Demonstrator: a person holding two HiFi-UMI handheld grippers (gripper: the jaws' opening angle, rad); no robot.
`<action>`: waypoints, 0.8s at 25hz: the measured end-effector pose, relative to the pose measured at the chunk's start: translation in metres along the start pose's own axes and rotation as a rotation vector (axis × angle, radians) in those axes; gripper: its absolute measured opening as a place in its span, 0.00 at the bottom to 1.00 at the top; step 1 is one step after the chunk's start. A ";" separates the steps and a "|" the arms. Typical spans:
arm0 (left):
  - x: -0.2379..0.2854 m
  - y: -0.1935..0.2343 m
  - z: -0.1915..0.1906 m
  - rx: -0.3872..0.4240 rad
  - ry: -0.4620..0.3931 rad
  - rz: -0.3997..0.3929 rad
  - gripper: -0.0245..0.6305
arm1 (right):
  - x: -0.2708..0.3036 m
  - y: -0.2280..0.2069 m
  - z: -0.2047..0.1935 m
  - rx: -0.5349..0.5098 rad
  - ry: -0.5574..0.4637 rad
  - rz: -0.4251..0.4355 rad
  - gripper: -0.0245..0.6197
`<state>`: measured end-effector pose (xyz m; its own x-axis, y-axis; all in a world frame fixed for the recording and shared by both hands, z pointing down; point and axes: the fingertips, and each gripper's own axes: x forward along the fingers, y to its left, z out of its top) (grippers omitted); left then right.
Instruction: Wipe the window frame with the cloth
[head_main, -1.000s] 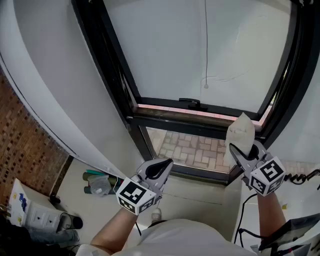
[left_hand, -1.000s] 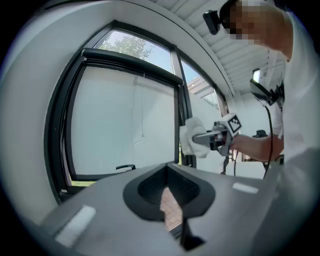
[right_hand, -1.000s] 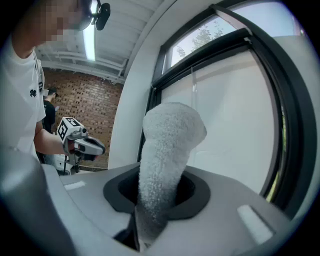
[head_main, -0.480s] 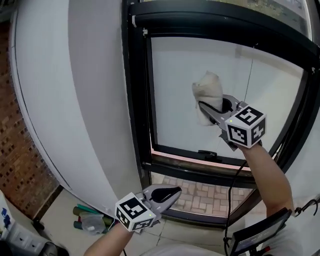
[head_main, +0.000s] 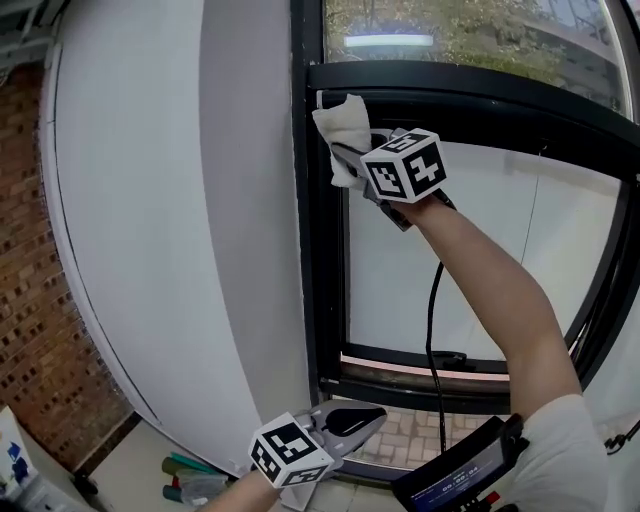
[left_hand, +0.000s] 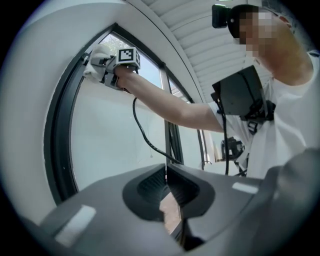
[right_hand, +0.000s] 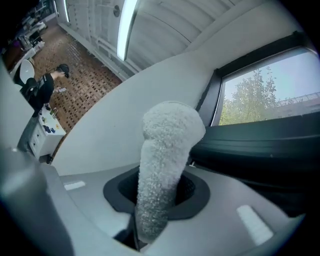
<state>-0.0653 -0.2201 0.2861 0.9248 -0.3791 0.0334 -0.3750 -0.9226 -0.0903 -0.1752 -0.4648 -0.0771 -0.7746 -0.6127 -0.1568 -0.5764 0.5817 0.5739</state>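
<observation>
There are two grippers, one cloth and one black window frame (head_main: 306, 250). The right gripper (head_main: 350, 160) is raised to the upper centre of the head view. Its fingers pinch the white cloth (head_main: 338, 128), which stands up thick and fuzzy between them in the right gripper view (right_hand: 169, 140). The cloth's free end lies over the corner where the frame's left upright meets the crossbar; whether it presses on the metal cannot be told.

The left gripper (head_main: 368, 415) is low in the bottom centre, its fingers pressed together with nothing between them.

Three panes show: a top one with trees, a large white one (head_main: 480, 260) and a small low one over brick paving. The right forearm and one black cable (head_main: 432, 300) cross the white pane. A white wall panel (head_main: 170, 250) fills the left, with brick wall (head_main: 30, 300) at the far left edge.
</observation>
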 end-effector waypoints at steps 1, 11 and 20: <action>-0.001 0.002 0.003 -0.002 -0.009 0.000 0.06 | 0.010 -0.004 0.006 -0.007 0.004 -0.007 0.20; 0.009 0.002 0.000 -0.007 -0.054 -0.049 0.06 | -0.001 -0.070 0.009 -0.029 0.091 -0.150 0.20; 0.051 -0.021 0.002 0.010 -0.060 -0.131 0.06 | -0.113 -0.142 -0.021 -0.022 0.175 -0.291 0.20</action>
<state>-0.0100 -0.2201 0.2874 0.9682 -0.2500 -0.0137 -0.2501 -0.9631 -0.0991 -0.0006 -0.4896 -0.1236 -0.5207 -0.8352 -0.1771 -0.7596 0.3584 0.5427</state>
